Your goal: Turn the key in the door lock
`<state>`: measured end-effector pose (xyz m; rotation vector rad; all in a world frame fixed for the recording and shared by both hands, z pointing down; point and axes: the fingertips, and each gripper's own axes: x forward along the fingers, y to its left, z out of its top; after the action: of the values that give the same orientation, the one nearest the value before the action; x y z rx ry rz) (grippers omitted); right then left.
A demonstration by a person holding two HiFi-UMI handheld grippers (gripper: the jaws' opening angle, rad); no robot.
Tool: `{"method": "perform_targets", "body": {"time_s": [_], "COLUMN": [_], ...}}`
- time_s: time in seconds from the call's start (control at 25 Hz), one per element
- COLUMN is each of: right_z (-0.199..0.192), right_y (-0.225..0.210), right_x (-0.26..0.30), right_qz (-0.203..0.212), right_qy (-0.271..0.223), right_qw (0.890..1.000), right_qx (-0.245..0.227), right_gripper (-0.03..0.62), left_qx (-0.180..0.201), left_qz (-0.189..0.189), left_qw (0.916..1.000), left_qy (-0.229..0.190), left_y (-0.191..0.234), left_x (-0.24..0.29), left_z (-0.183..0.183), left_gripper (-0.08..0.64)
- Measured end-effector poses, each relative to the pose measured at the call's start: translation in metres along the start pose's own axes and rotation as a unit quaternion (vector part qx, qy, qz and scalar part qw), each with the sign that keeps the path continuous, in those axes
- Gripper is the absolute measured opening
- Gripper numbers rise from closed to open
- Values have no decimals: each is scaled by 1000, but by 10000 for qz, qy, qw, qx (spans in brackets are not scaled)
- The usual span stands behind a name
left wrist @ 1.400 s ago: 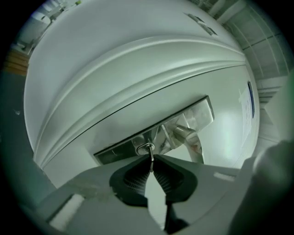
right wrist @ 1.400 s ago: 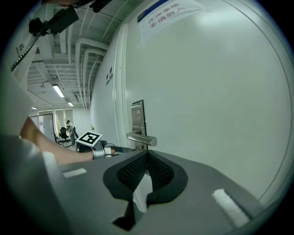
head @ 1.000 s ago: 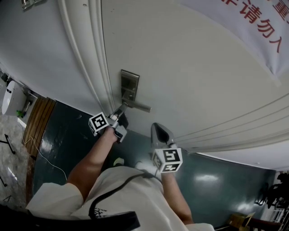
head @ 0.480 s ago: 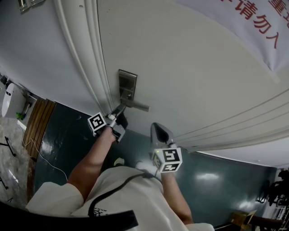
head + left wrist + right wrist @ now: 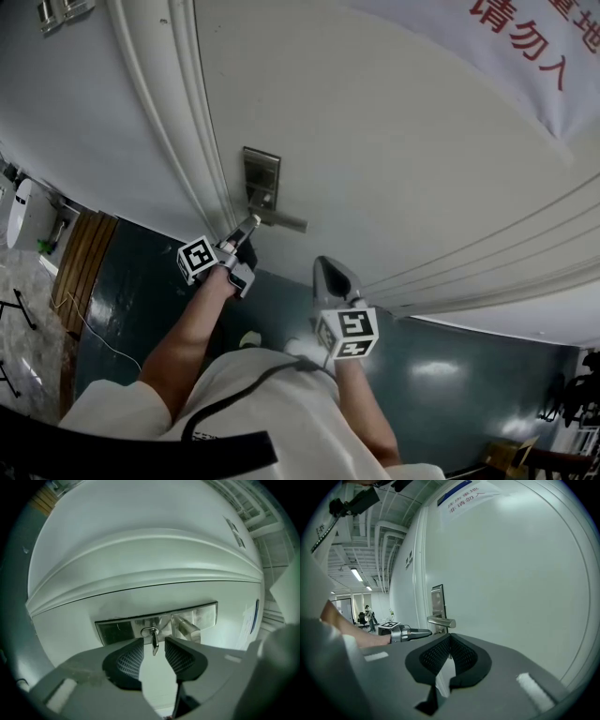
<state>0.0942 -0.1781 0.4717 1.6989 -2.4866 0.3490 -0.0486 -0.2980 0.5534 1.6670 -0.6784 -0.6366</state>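
Note:
A small metal key (image 5: pixel 153 641) hangs from the cylinder of the silver lock plate (image 5: pixel 117 629), beside the lever handle (image 5: pixel 187 627). My left gripper (image 5: pixel 154 649) points level at the lock. Its jaws have just been opening and now stand apart, with the key between the pads and a gap on each side. In the head view the left gripper (image 5: pixel 246 228) sits just under the lock plate (image 5: pixel 260 181). My right gripper (image 5: pixel 330 272) hangs back from the white door (image 5: pixel 403 159), shut with nothing in it, its pads (image 5: pixel 457 654) meeting.
The moulded door frame (image 5: pixel 178 141) runs just left of the lock. A paper sign with red lettering (image 5: pixel 534 47) hangs high on the door. Below lies dark green floor (image 5: pixel 131 281), with a wooden strip (image 5: pixel 80 253) at the left.
The head view has drifted slightly, so the lock sits a little higher and further left. Both grippers keep their places. The left jaws' spreading is too small to make out there.

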Motion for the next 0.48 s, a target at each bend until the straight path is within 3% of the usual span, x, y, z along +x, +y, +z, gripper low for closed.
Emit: {"method": "perform_targets", "body": {"time_s": [0.12,0.28,0.36,0.48], "right_z": [-2,-3,-3,0], "right_y": [-2,-3,-1,0], "right_x": [-2,-4,-6,-11], "right_qz": [-2,22,37,54], "right_qy": [-9,-1,-19,-51], "right_qw": [10000,9999,9999,9999], "right_qx": [35,128,147,145], "right_gripper": [9,9,9,9], "left_qx": [350,1234,1770,2635], "left_qz": [200,549,742,945], "left_qw": [9992,9908,9813,9598], "left_qy": [22,101,125,181], "left_y": [-3,-10,-15,-28], "left_x": [-9,-18,-23,-32], "left_z": [0,4,6,6], "left_gripper": [156,143,123,69]}}
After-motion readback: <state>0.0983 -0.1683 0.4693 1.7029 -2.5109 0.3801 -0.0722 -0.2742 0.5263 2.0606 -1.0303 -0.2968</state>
